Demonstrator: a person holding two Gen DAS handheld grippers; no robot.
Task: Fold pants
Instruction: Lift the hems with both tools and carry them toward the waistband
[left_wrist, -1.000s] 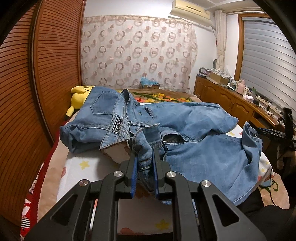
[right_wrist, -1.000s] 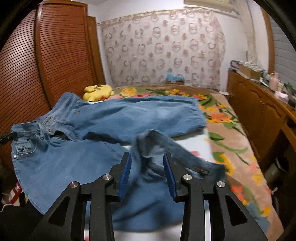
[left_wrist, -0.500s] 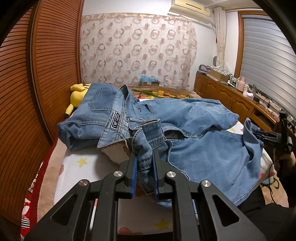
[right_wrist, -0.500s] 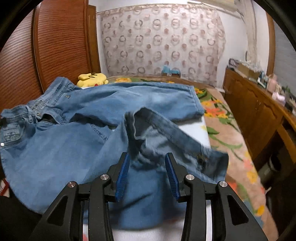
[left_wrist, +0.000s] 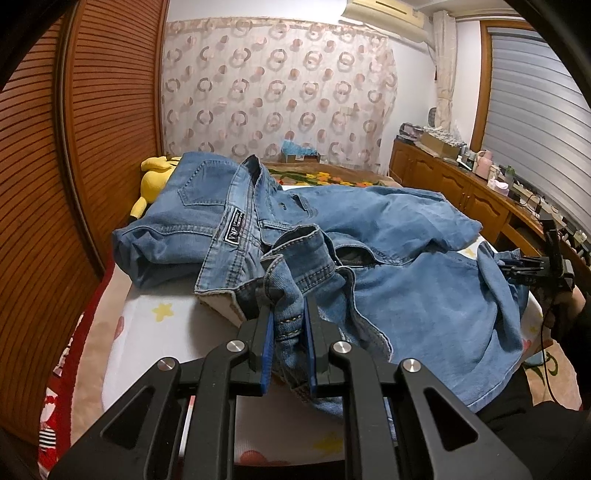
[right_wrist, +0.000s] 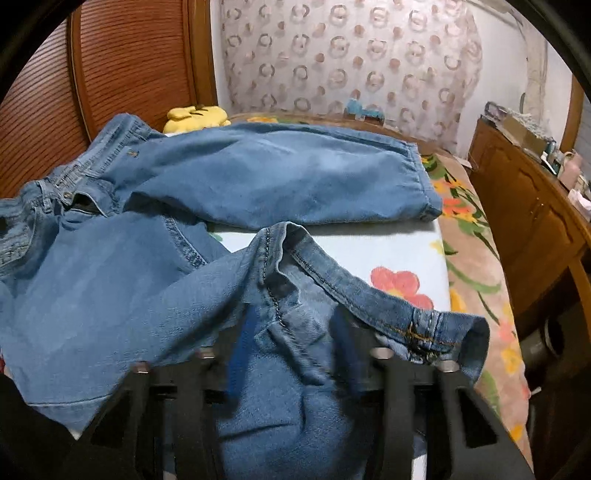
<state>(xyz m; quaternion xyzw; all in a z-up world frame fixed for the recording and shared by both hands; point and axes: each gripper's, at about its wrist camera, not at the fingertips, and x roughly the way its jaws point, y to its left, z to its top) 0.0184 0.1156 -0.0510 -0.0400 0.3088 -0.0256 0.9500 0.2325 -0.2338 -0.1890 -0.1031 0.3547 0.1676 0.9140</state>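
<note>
Blue denim pants lie spread and rumpled across the bed. My left gripper is shut on a bunched fold of the waistband near the bed's front edge. The pants also show in the right wrist view, one leg lying flat across the back. My right gripper is open, its blurred jaws standing apart around the hem end of the near leg, which drapes over the fingers. The right gripper also shows at the far right of the left wrist view.
A white sheet with stars and flowers covers the bed. A yellow plush toy lies at the back left beside the wooden slatted wall. A wooden cabinet with clutter runs along the right.
My right gripper has moved forward and down under the near leg's hem, which now drapes over its fingers. My left gripper keeps its hold and has shifted little.
</note>
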